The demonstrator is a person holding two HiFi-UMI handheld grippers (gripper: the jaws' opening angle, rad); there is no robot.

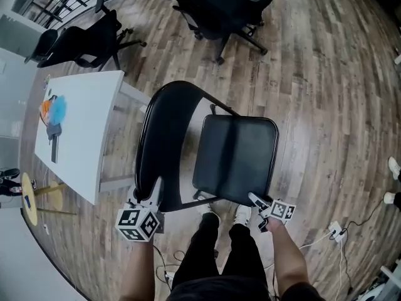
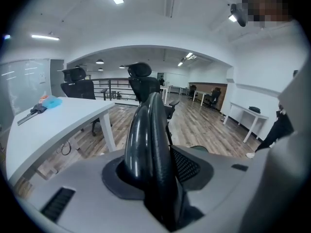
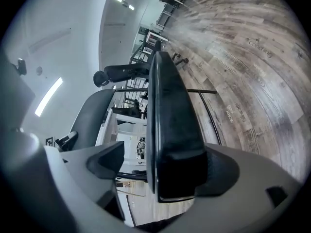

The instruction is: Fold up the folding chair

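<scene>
A black folding chair stands open on the wood floor, its backrest at the left and its padded seat at the right. My left gripper is at the near end of the backrest. In the left gripper view the backrest's rim runs between the jaws of the left gripper, with both pads against it. My right gripper reaches the seat's near corner. In the right gripper view the seat's edge lies against one pad of the right gripper, and a gap shows before the other pad.
A white table stands just left of the chair, with a blue and orange bundle on it. Two black office chairs stand beyond. My legs and shoes are under the chair's near edge. Cables lie at the lower right.
</scene>
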